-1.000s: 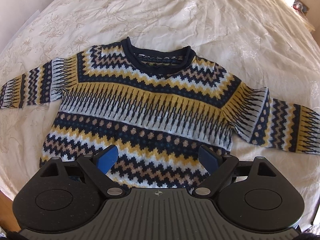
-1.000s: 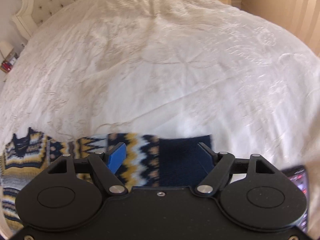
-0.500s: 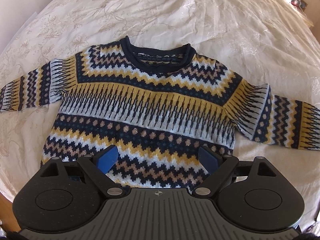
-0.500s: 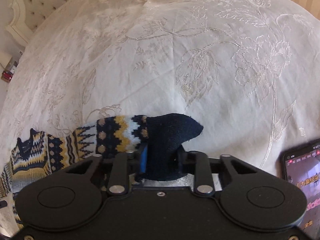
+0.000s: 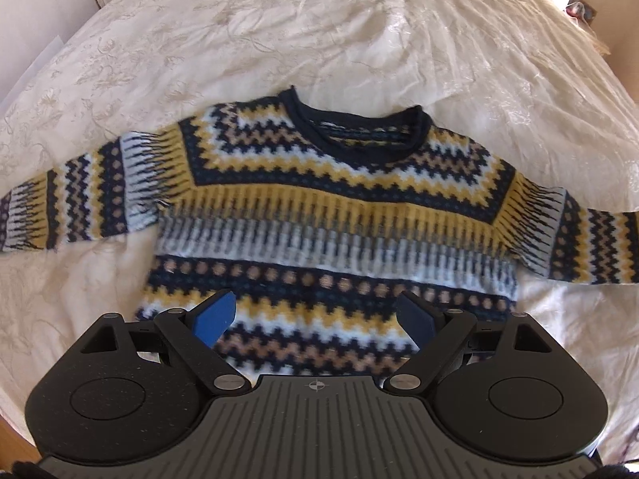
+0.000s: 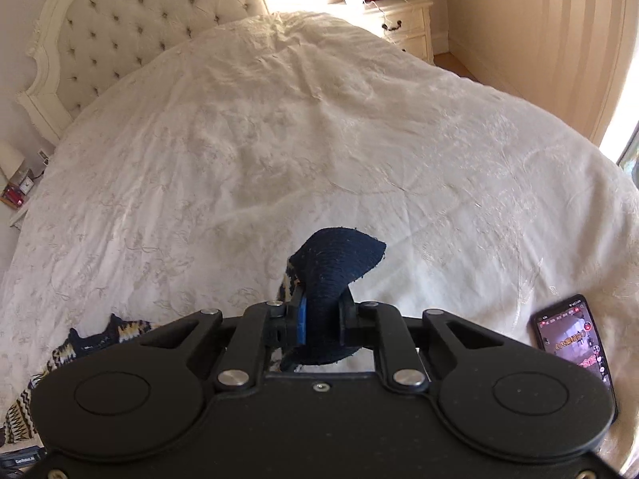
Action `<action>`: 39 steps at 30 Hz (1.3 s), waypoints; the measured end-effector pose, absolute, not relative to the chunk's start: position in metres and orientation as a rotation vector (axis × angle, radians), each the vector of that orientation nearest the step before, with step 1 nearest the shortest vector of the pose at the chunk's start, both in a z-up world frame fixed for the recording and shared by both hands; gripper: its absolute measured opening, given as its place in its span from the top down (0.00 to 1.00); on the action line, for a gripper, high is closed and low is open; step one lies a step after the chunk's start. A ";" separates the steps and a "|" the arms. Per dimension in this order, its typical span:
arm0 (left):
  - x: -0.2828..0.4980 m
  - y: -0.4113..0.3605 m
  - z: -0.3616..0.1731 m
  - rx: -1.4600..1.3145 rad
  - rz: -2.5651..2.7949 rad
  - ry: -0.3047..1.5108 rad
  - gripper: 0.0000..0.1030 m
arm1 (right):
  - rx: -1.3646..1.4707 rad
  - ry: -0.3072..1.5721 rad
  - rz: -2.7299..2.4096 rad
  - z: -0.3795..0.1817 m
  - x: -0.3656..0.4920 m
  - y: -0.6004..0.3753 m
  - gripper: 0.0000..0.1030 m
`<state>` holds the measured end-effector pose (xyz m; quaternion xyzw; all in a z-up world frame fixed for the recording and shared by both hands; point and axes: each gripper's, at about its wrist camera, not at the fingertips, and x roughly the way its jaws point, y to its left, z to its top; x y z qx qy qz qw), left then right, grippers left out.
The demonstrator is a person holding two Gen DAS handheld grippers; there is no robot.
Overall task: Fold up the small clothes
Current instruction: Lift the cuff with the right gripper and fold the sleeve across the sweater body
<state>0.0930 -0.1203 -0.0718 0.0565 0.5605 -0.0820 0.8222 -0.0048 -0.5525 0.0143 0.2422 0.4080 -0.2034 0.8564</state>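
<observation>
My right gripper [image 6: 319, 321] is closing on the jumper's cuff [image 6: 337, 257], lifting it; my left gripper [image 5: 315, 319] is hanging open above the jumper [image 5: 319, 215], spread flat just ahead. The thick knit is bunching, so it may slip free

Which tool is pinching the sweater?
The right tool: its jaws are closing on the sweater's navy cuff. The left tool is open, holding nothing.

Materials and finishes on the bed

Sweater [image 5: 327, 215]: thick patterned knit showing a fuzzy, matt face; its cuff [image 6: 335, 263] is showing plain ribbed knit. Bedspread [image 6: 279, 151]: embroidered cloth catching a faint sheen. Headboard [image 6: 131, 20]: buttoned, tufted upholstery. Phone [image 6: 575, 343]: glossy glass glowing. Gripper bodies: matt speckled plastic carrying bright metal pins.
</observation>
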 end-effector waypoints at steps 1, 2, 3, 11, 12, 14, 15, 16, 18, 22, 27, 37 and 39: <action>0.096 -0.112 -0.071 0.124 -0.178 1.188 0.15 | 0.499 0.843 -0.406 0.025 0.003 -0.539 0.79; 0.099 -0.104 -0.071 0.128 -0.181 1.184 0.15 | 0.491 0.829 -0.380 0.033 0.011 -0.525 0.79; 0.102 -0.096 -0.071 0.134 -0.183 1.182 0.15 | 0.484 0.817 -0.351 0.039 0.021 -0.510 0.79; 0.125 -0.027 -0.074 0.158 -0.157 1.168 0.15 | 0.461 0.792 -0.066 0.039 0.121 -0.376 0.79; 0.127 -0.019 -0.076 0.158 -0.152 1.171 0.15 | 0.458 0.796 -0.028 0.033 0.132 -0.357 0.79; 0.131 -0.002 -0.078 0.156 -0.141 1.178 0.15 | 0.467 0.809 0.037 0.019 0.154 -0.325 0.79; 0.133 0.005 -0.079 0.156 -0.135 1.181 0.15 | 0.477 0.819 0.070 0.011 0.164 -0.309 0.79; 0.135 0.013 -0.081 0.157 -0.127 1.184 0.15 | 0.484 0.831 0.105 0.003 0.172 -0.289 0.79; 0.138 0.027 -0.083 0.154 -0.114 1.191 0.15 | 0.473 0.853 0.157 -0.018 0.190 -0.259 0.79; 0.145 0.048 -0.090 0.153 -0.092 1.208 0.15 | 0.489 0.931 0.237 -0.064 0.213 -0.199 0.79; 0.151 0.061 -0.097 0.165 -0.083 1.206 0.15 | 0.419 1.018 0.278 -0.102 0.222 -0.129 0.79; 0.165 0.063 -0.107 0.040 -0.184 1.192 0.15 | 0.425 1.021 0.369 -0.134 0.216 -0.087 0.43; 0.168 0.059 -0.110 0.014 -0.201 1.197 0.15 | 0.436 1.007 0.360 -0.135 0.212 -0.095 0.29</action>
